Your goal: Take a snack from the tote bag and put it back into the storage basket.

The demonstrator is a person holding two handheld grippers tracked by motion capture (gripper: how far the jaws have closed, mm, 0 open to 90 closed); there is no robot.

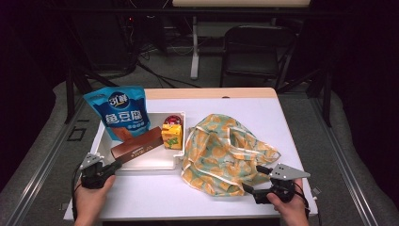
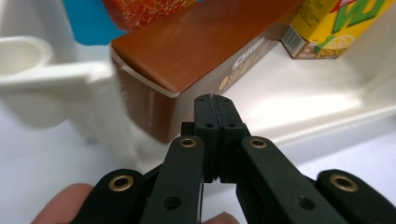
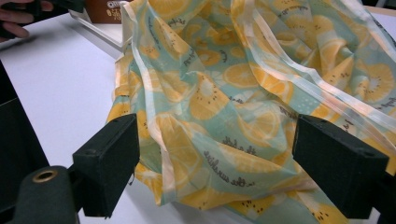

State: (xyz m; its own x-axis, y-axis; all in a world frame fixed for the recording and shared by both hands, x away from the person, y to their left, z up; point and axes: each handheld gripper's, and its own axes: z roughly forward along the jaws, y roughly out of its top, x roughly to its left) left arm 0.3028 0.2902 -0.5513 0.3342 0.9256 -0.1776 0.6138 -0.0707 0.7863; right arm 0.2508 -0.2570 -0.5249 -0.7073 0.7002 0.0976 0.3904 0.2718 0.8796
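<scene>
High view: the left gripper (image 1: 114, 165) sits at the near left corner of the white tray (image 1: 141, 162), its tips pointing at the near end of the brown box (image 1: 139, 145). Left gripper view shows its jaws pressed flat together with nothing between them; the pads meet just short of the brown box (image 2: 187, 60), whose corner stands right above and slightly left of the tips. Whether the tips touch the box I cannot tell. A yellow carton (image 2: 336, 23) lies beyond the tips to the upper right, just beside the far end of the box. The tray handle (image 2: 51, 79) juts out to the left of the jaws, blurred. A thumb (image 2: 60, 205) shows at the bottom left, behind the jaws.

From above, a blue pouch (image 1: 118, 112) leans at the far left of the tray, behind the box, and the carton (image 1: 172, 135) stands beside the box's far end, with a small red thing behind it that is too small to name.

Right gripper view: the right gripper (image 3: 215, 163) has its jaws spread wide, one pad at each side of a fold of the orange-print bag (image 3: 243, 93). The bag's near edge lies between the pads and beyond them, but neither pad presses it. In the high view this gripper (image 1: 251, 180) rests at the bag's (image 1: 221, 146) near right edge, well apart from the left one.
</scene>
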